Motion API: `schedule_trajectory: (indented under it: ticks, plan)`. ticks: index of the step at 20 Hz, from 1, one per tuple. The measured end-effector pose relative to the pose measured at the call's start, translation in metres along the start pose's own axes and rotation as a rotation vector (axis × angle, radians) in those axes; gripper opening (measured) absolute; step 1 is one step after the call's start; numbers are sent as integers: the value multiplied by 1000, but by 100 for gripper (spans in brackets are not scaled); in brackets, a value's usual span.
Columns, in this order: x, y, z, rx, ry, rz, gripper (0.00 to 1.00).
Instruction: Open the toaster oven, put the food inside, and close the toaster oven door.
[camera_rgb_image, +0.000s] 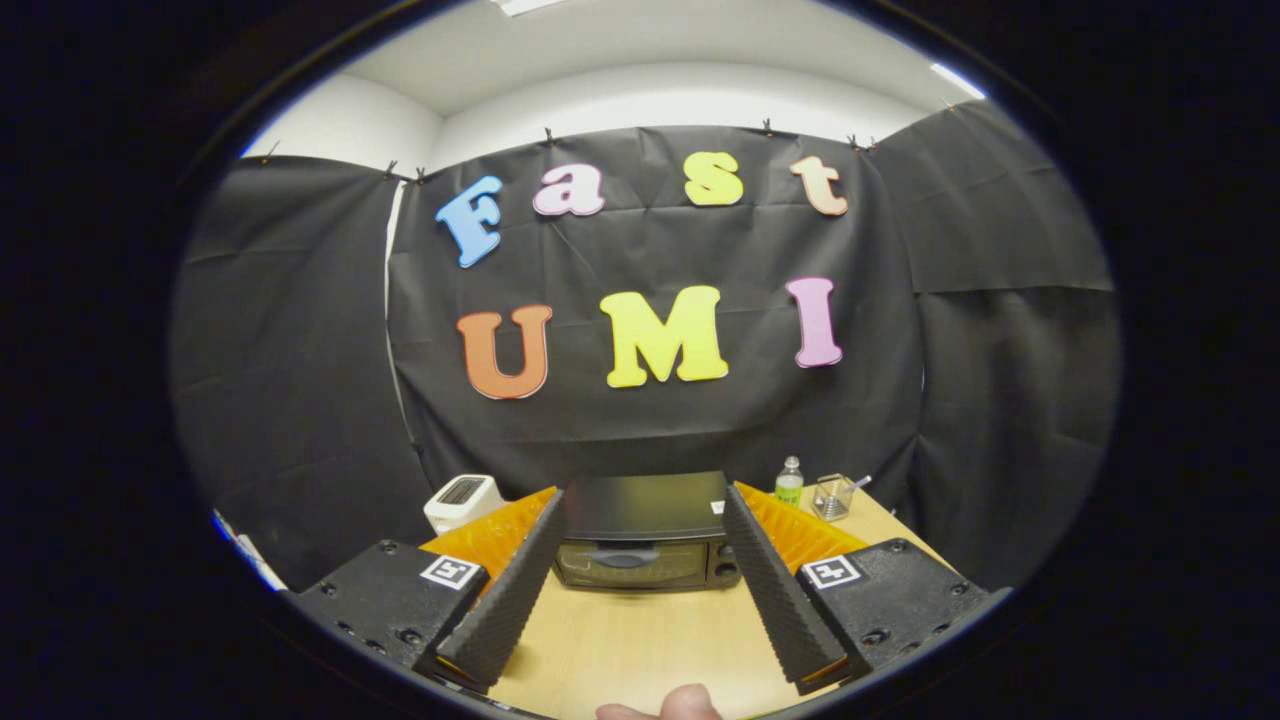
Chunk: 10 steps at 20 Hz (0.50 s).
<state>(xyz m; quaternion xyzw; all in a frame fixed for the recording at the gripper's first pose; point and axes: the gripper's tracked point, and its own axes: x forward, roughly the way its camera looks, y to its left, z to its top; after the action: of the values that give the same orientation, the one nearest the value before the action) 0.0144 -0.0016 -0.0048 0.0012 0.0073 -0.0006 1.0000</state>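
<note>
The claw (645, 525) is spread wide and holds nothing — the black toaster oven (645, 535) sits on the wooden table (640, 640) just beyond its fingertips, door closed. A white toaster (462, 500) stands to its left, a small bottle (789, 482) to its right.

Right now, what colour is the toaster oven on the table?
Black, with a dark glass door; the toaster oven shows best in the gripper view, beyond the open claw.

Camera rides the hand-held gripper (640, 505), facing the toaster oven (645, 535) near ahead.
</note>
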Motion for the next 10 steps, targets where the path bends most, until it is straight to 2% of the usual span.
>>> schedule_trajectory:
  ticks: [5,10]
  plan:
    - [35,-4,-14,-1,28,15,100]
    - [90,-2,-62,8,126,41,100]
